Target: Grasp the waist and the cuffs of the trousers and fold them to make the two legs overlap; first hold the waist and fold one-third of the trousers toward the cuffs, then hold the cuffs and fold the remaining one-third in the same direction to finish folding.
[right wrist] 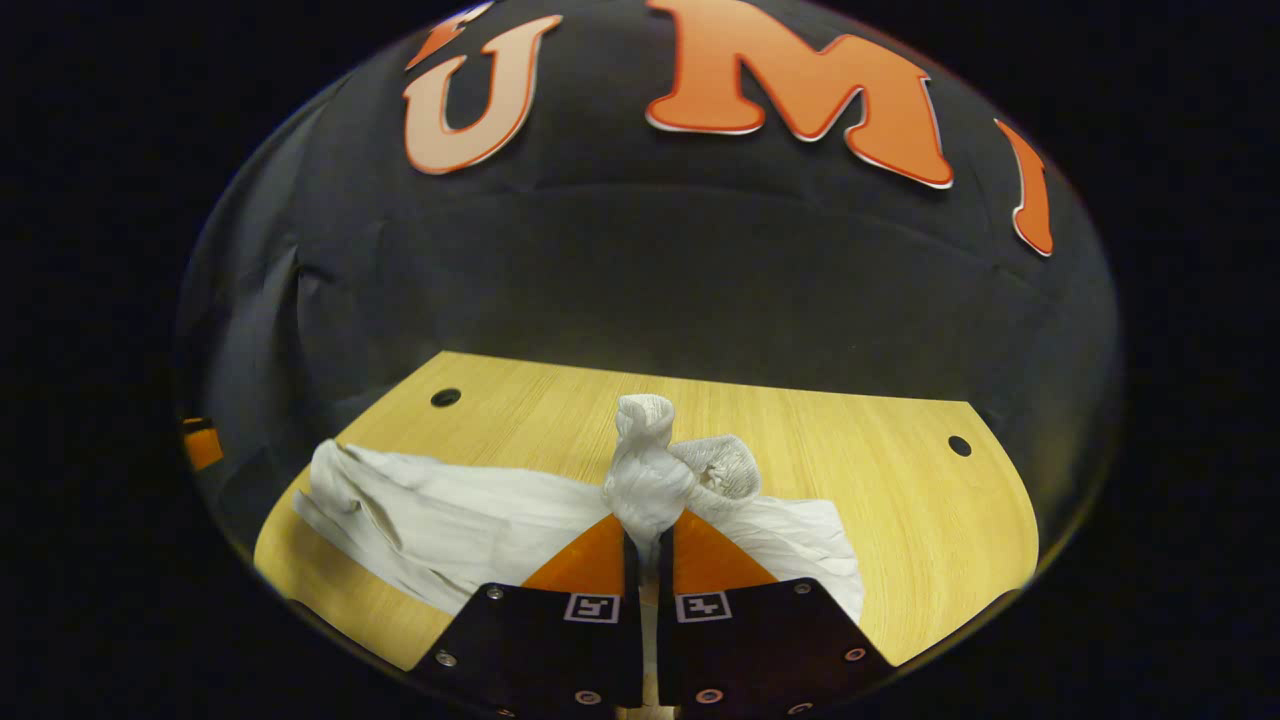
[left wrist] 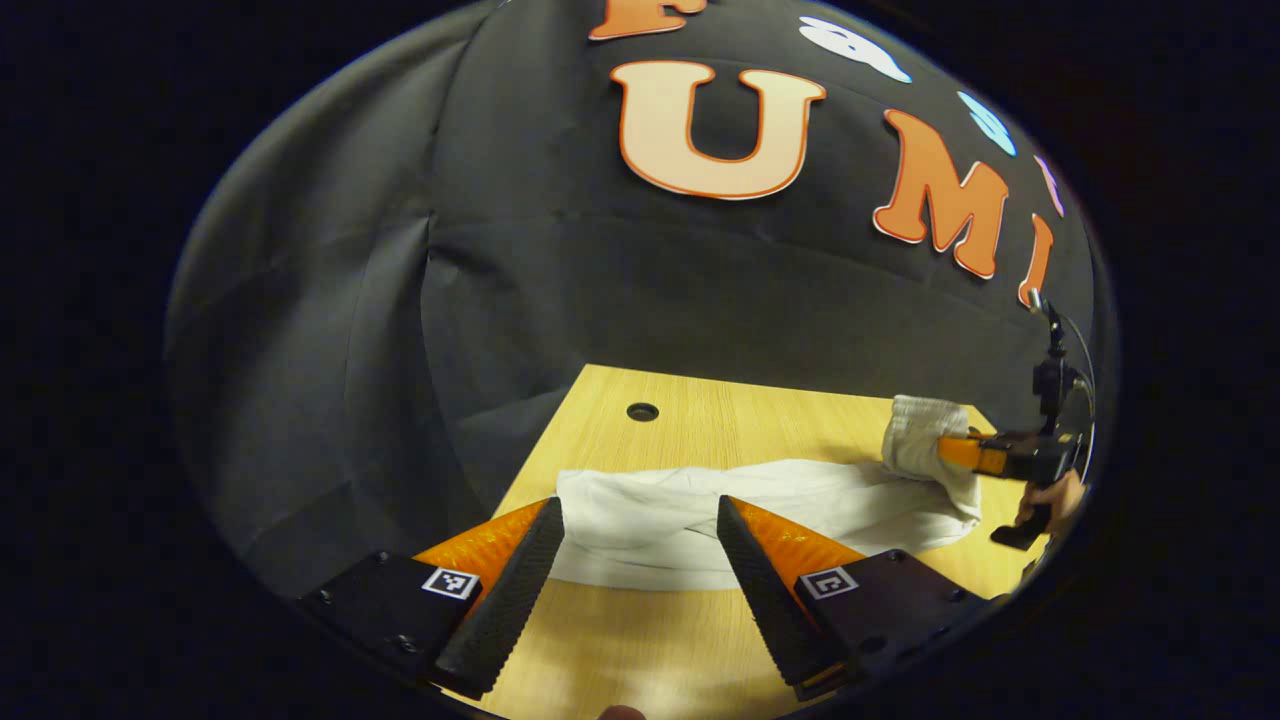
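Left hand-held gripper is sitting released, fingers spread wide, hovering just above the near edge of the trousers, not touching cloth as far as I can tell. Trousers are lying as a long crumpled white strip running left to right across the wooden table; left end is lying flat between the spread fingers, right end is rising off the surface. A round hole is sitting in the table behind the strip. Far right in the left gripper view: the other gripper is holding that raised end, with a person's hand gripping its handle. In the right gripper view, the left part of the trousers is spreading flat toward the table's left edge, a hole behind it. Centre: right hand-held gripper is clenched on a bunched end of the trousers, both fingers pressing it, the ribbed cuff sticking up just right of the bunch. Further right, bare table with another hole near the far corner.
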`<state>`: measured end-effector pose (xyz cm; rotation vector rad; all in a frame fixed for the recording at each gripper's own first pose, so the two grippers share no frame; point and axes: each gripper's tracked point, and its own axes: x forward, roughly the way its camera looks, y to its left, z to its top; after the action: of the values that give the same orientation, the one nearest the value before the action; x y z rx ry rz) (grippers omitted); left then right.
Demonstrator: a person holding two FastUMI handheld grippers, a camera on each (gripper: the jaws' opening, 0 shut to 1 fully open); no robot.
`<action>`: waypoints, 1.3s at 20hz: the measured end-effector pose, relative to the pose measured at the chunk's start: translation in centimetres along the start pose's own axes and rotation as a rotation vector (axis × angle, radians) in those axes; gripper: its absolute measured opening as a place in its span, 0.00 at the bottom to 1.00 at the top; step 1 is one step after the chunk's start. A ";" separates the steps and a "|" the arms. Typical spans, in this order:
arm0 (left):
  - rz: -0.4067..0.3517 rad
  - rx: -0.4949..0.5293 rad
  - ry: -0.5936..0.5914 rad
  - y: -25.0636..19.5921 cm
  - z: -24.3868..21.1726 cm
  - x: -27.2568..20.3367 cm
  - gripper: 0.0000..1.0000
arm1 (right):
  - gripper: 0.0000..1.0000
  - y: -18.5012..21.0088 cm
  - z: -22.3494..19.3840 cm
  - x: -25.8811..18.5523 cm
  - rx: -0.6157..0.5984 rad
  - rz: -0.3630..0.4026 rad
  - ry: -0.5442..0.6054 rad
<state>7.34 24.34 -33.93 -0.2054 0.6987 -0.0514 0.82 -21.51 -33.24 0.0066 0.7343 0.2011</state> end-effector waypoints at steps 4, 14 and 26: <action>-0.006 -0.152 0.100 1.3 -3.3 1.5 1.00 | 0.12 -0.2 -1.7 0.1 -0.074 0.027 0.082; -0.118 -0.599 0.311 1.4 -9.5 4.9 1.00 | 0.74 4.5 -6.2 -0.9 -0.180 0.178 0.177; -0.197 -1.010 0.251 2.1 -11.5 10.7 0.97 | 0.88 0.5 -5.2 -5.4 -0.105 0.044 0.164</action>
<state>8.08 23.16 -49.66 -1.2537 0.9064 0.0953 -6.58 -22.38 -33.46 -0.0952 0.8871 0.2844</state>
